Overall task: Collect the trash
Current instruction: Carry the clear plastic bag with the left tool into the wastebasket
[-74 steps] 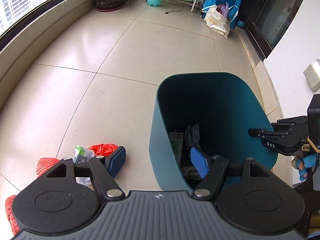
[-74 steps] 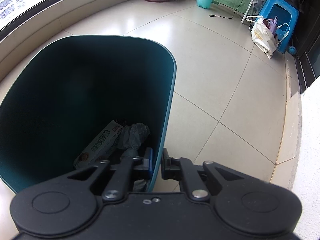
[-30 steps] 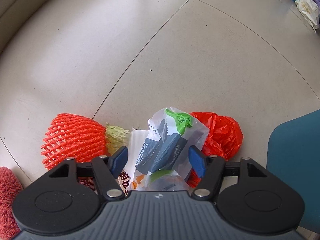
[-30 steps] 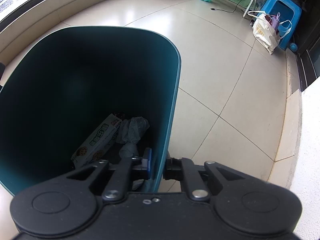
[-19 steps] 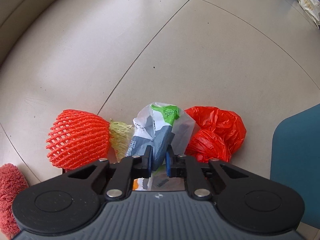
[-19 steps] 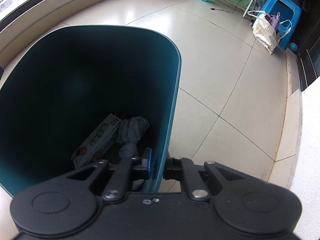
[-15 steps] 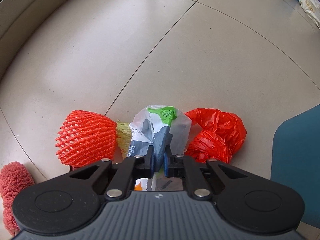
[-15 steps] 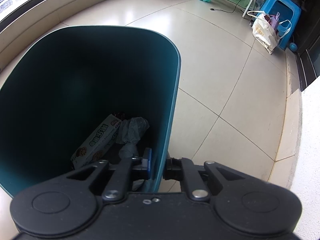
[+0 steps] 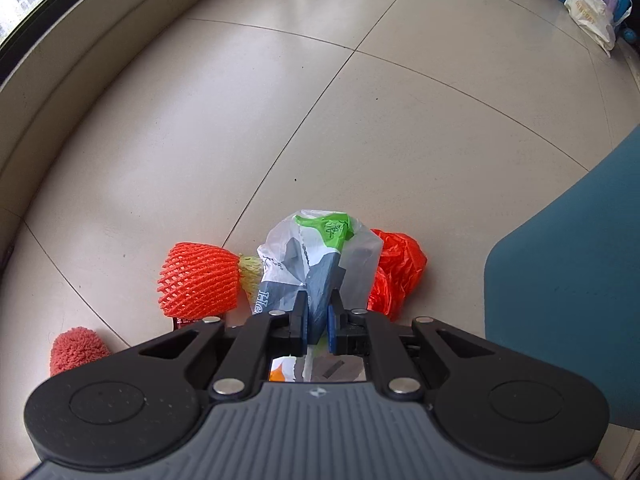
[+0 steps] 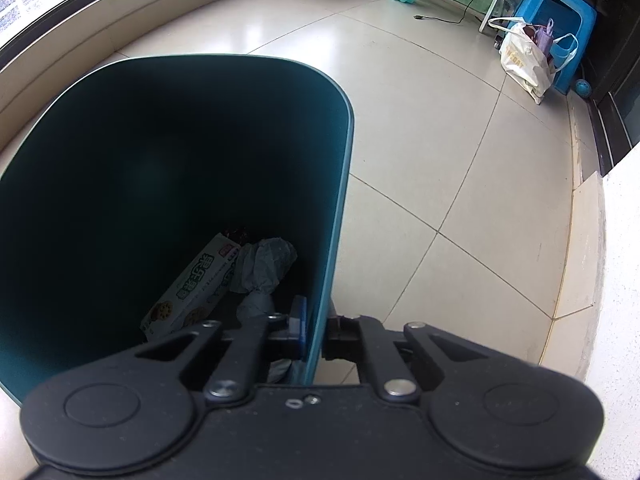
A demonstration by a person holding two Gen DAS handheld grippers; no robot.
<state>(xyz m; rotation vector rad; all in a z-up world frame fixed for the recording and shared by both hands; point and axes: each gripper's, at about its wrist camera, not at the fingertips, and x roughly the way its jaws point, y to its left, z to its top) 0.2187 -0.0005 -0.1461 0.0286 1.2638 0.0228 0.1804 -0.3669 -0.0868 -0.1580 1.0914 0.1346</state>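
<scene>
Only the right wrist view shows the bin's [image 10: 336, 184] cookie box [image 10: 192, 284].

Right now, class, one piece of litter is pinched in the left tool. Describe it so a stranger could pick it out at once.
Start at the teal bin and look beside it to the litter on the tiled floor. The white plastic bag sits between an orange net sleeve and a crumpled red bag. Only it has grey-blue print and a green patch.

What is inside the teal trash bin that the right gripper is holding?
Inside the teal trash bin lie a printed cookie box and a crumpled grey bag. Something dark sits behind the box; it cannot be identified. The right gripper covers the nearest part of the bottom.
</scene>
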